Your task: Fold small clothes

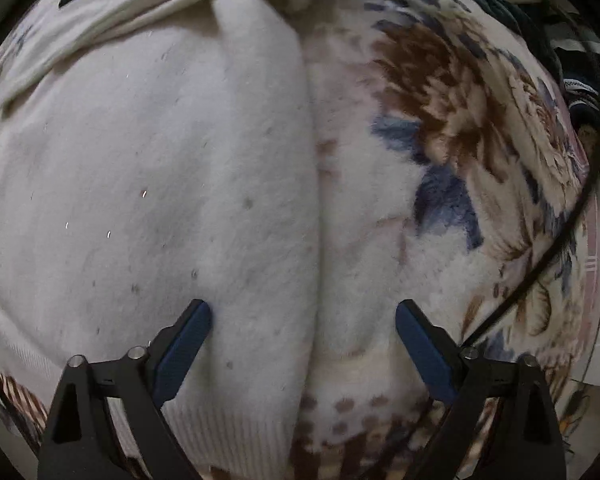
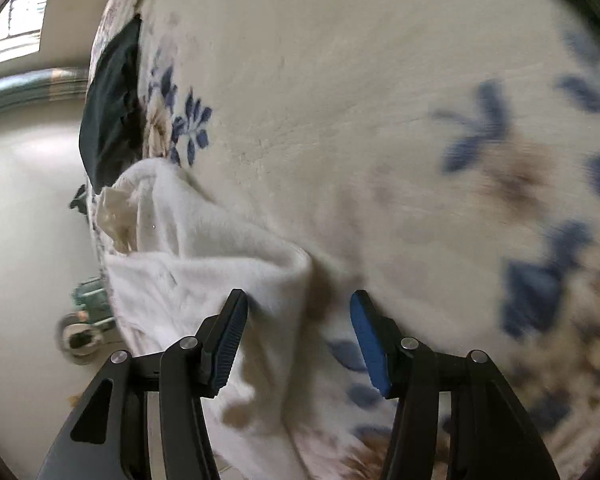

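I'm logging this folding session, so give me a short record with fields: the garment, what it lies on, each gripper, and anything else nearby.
garment: white sweater, spread flat, ribbed hem toward the camera
surface: floral fleece blanket, brown and blue pattern
left gripper: open, straddling the sweater's side edge
right gripper: open, a bunched edge of the sweater between its fingers
nearby: dark garment at the blanket's edge; black cable

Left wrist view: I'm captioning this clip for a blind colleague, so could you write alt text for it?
A white knit garment lies on a floral fleece blanket, seen from directly above. The left gripper hangs open over the garment's right edge, one blue-padded finger over the knit, the other over the blanket. Dark clothes sit at upper right.
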The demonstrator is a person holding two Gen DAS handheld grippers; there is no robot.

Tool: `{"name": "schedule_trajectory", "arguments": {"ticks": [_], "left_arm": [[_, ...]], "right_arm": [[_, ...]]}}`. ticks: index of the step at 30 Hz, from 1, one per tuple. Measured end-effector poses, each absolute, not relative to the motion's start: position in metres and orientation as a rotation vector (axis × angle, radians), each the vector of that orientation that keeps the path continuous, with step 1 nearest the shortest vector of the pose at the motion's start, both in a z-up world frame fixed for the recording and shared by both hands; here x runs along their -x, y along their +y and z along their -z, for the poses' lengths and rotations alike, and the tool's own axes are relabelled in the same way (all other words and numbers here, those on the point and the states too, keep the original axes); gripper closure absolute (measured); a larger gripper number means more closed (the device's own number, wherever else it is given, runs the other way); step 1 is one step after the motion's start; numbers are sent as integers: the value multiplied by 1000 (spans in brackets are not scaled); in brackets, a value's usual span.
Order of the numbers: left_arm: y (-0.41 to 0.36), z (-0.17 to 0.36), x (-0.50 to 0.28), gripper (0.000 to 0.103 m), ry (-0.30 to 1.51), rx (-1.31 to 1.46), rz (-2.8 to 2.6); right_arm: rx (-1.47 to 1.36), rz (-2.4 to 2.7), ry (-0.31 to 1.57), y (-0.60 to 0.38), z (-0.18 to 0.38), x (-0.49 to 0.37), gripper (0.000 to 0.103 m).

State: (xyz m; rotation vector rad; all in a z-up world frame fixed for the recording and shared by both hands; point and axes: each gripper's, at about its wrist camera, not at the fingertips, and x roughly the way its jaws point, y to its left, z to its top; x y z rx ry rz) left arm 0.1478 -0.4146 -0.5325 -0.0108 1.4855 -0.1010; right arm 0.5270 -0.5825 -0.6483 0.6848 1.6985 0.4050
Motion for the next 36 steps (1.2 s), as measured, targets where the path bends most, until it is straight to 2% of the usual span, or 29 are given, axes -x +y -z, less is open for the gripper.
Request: {"name": "schedule_trajectory", "arguments": {"ticks": [1,2,3,4,5,11,15,21,29,36], "left_arm": [[-414,530,-148,70,1468,2,90],[-412,527,-148,94,1457,-12,63],[-409,524,-148,99,1448,-2,50],[-404,519,-148,100,1432,42,57],[-397,511,-147,100,1413,75,50],[-339,445,-130,100,1305,235,33],[-300,407,-119,100,1254,289,-45],[-218,392,-108,101,1218,402,-172],[-92,418,-83,101,1222,584,-269],[-24,446,-66,103,1273,685,-309]], "right_arm": [[-710,-408,1697,-579,653,-529,45],[-727,-410,1697,-575,656,-532,48],[-733,-396,1680,-572,656,-533,67],[-732,-392,1666,-569,654,-535,85],[-716,-388,1667,-565,651,-535,93],[-572,-425,1618,-535,599,-546,93],[-497,-504,1579,-499,544,-557,94],[-309,-584,1554,-404,471,-567,94],[-183,-503,1603,-257,483,-569,94],[31,-484,1633,-114,516,-562,94]]}}
